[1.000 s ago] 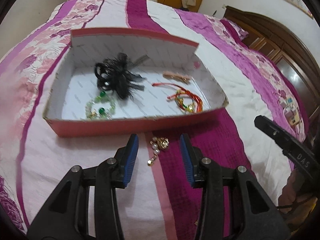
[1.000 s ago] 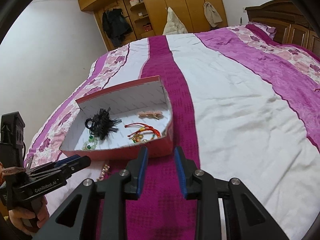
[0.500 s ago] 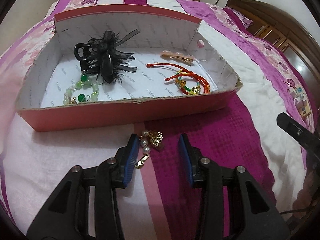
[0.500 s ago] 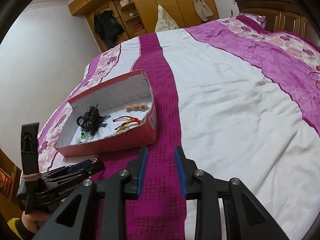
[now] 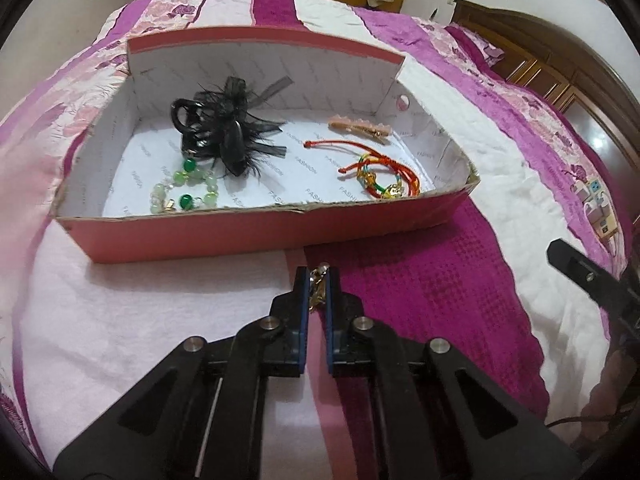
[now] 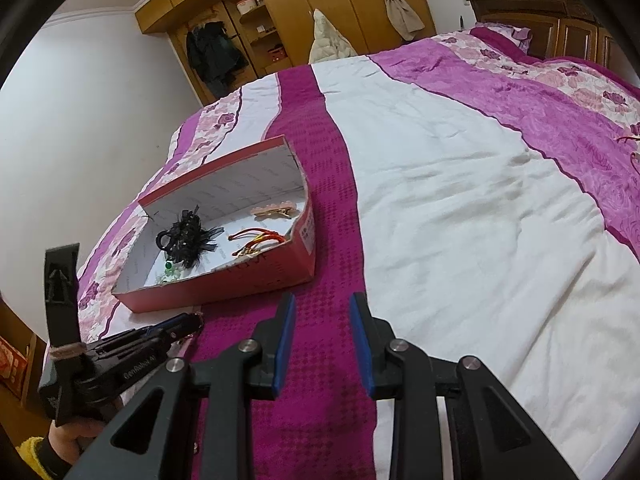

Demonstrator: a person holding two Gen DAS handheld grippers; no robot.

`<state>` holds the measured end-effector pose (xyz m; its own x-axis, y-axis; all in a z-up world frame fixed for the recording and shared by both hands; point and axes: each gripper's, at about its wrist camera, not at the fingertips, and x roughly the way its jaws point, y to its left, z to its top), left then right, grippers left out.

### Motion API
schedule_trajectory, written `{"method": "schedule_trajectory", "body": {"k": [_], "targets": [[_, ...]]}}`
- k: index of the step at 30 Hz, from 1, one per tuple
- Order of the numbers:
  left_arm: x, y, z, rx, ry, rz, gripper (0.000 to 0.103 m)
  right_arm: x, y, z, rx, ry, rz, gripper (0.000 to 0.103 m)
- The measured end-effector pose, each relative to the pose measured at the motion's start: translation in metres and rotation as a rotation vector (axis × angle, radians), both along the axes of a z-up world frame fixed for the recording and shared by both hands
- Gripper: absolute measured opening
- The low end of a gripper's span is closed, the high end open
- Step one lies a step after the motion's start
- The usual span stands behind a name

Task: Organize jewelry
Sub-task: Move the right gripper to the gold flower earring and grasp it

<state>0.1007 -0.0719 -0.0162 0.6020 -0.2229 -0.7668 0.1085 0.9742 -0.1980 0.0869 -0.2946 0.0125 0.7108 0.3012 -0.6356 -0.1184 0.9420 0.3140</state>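
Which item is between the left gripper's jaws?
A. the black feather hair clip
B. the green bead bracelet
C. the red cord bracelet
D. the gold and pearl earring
D: the left gripper is shut on the gold and pearl earring on the bedspread in front of the red box; the others lie inside it.

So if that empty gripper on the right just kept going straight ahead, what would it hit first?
Probably just the bedspread. The right gripper points down at its magenta stripe, and the red box sits off to the left of that line, though depth is hard to judge.
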Motion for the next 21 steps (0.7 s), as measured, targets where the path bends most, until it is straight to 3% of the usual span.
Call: {"method": "schedule_trajectory", "body": {"k": [15, 21], "targets": [[-0.036, 0.021, 0.049, -0.037, -0.112, 0.011, 0.0, -0.029, 0.031, 0.012, 0.002, -0.004, 0.071, 0.03], [-0.046, 0.031, 0.055, -0.046, -0.126, 0.024, 0.0, -0.045, 0.045, 0.01, 0.017, 0.014, 0.109, 0.03]]}}
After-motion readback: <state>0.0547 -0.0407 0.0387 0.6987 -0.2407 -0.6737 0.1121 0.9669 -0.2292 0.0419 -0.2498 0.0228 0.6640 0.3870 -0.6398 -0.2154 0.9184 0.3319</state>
